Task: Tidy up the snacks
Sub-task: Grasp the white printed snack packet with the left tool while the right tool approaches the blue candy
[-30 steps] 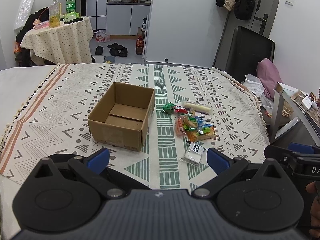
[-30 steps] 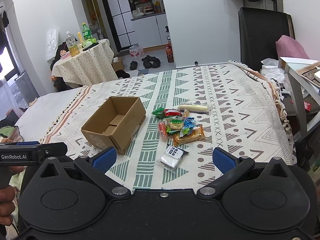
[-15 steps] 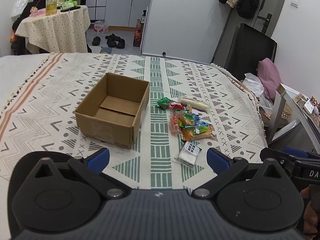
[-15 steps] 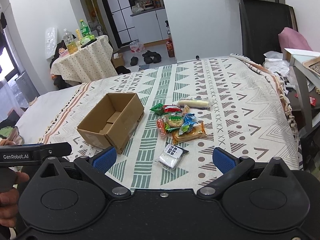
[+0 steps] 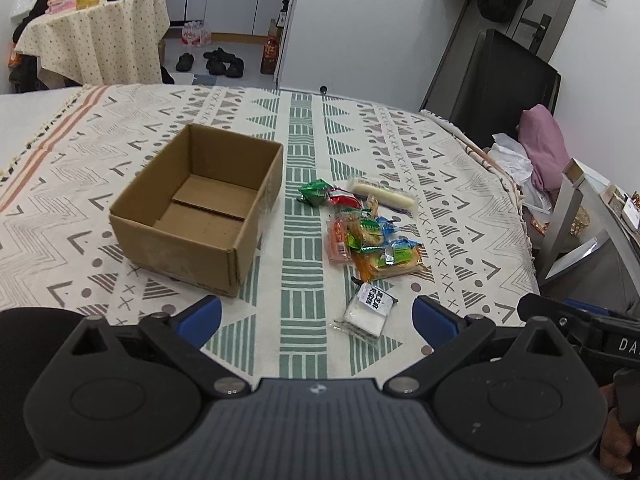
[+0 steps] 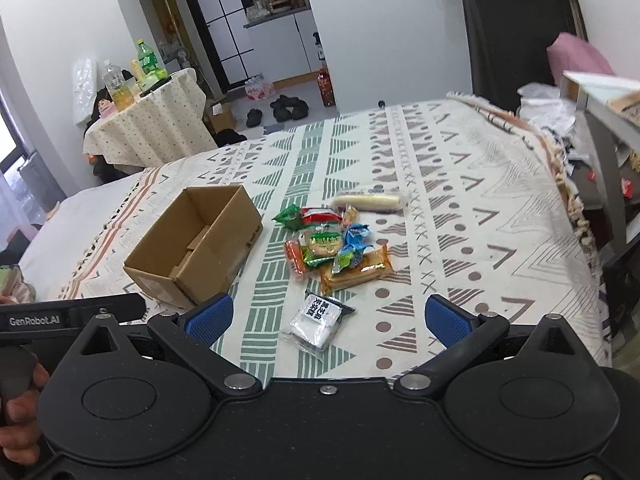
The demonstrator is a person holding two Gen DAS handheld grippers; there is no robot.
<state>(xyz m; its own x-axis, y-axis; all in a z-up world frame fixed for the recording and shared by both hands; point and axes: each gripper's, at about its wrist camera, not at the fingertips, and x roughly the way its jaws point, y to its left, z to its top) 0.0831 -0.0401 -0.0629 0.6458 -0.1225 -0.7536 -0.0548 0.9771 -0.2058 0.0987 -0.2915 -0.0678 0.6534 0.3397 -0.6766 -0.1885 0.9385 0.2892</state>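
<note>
Surface: patterned cloth (image 5: 304, 264) w/ green, grey and orange geometric bands, covers the whole work area.
Box: cardboard box (image 5: 200, 208) open-topped, upright, nothing inside; sits left of the snacks, apart from them. In right wrist view same box (image 6: 192, 240) at left-centre.
Snack pile: snack pile (image 5: 368, 232) loose cluster right of box, packets overlapping. Green packet (image 5: 314, 192) and red packet (image 5: 344, 200) at the far-left end, touching. Long pale roll (image 5: 384, 196) in clear wrap at far side. Orange-wrapped cake (image 5: 390, 262) at near edge of pile, blue/green wrappers lying on it.
Stray packet: white packet (image 5: 368, 310) w/ black label, lies alone, nearer the cameras than the pile, just beside it but not touching. Right wrist view: same packet (image 6: 318, 318) between the two blue tips.
L gripper: left gripper (image 5: 316, 314) above near edge of cloth, tips spread wide, nothing between them. Blue fingertips (image 5: 200, 314) clear of box and packets.
R gripper: right gripper (image 6: 326, 316) also spread wide, holds nothing; hovers short of white packet, no contact.
Hands: hand (image 6: 16, 412) on left gripper's handle, seen bottom-left in right wrist view.
Background: small side table (image 6: 148, 128) w/ dotted cloth and bottles, well apart from work area.
</note>
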